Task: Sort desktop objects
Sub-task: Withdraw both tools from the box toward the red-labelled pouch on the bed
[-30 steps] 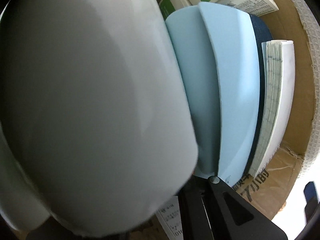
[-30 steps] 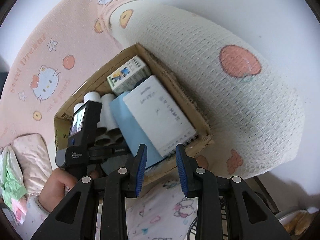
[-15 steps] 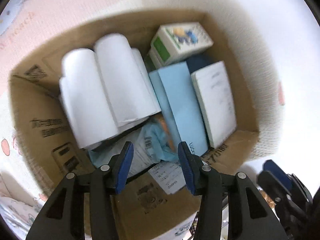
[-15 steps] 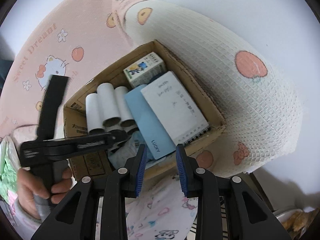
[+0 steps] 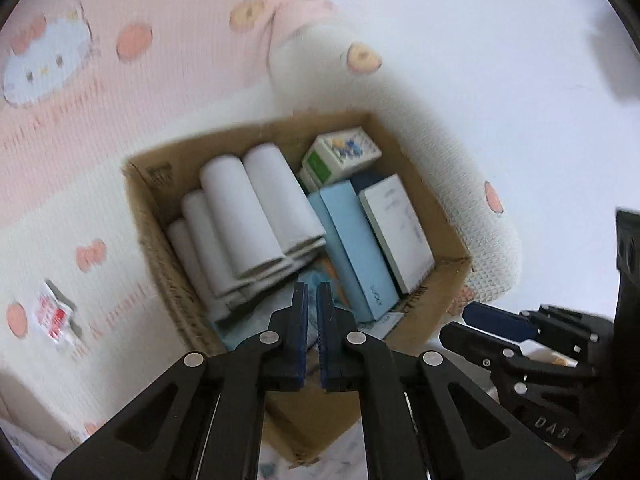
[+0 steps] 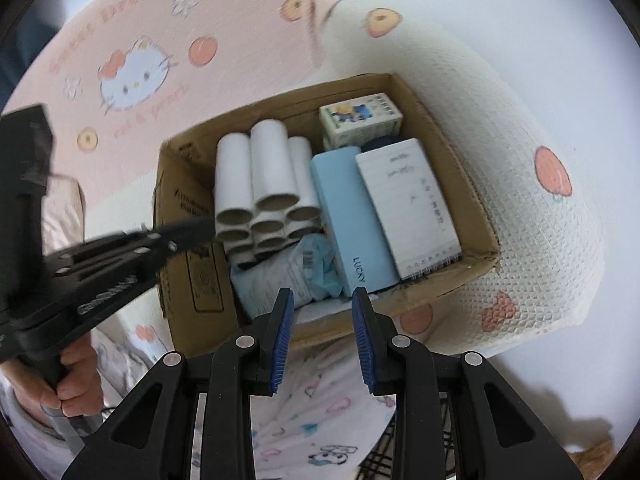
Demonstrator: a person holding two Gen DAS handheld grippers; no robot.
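An open cardboard box [image 5: 148,216] [image 6: 200,280] holds a bundle of white tubes [image 5: 248,216] [image 6: 268,168], a light-blue "LUCKY" box [image 5: 352,240] [image 6: 348,208], a white notebook [image 5: 396,232] [image 6: 408,200], a small green-and-white carton [image 5: 340,156] [image 6: 360,118] and a plastic packet [image 6: 280,276]. My left gripper [image 5: 313,286] [image 6: 200,230] hovers above the box's near side; its jaws are closing, almost together, with nothing between them. My right gripper [image 6: 322,294] [image 5: 460,322] hangs over the box's near edge, open and empty.
The box rests on a pink cartoon-cat blanket [image 6: 132,76], against a white waffle-knit cushion [image 6: 552,240]. A small red-and-white packet [image 5: 54,314] lies on the bedding left of the box. A person's hand [image 6: 68,376] holds the left gripper's handle.
The left gripper let go of the white tube bundle inside the box, rose above it, opened wide and closed again. The right gripper drifted sideways, staying open.
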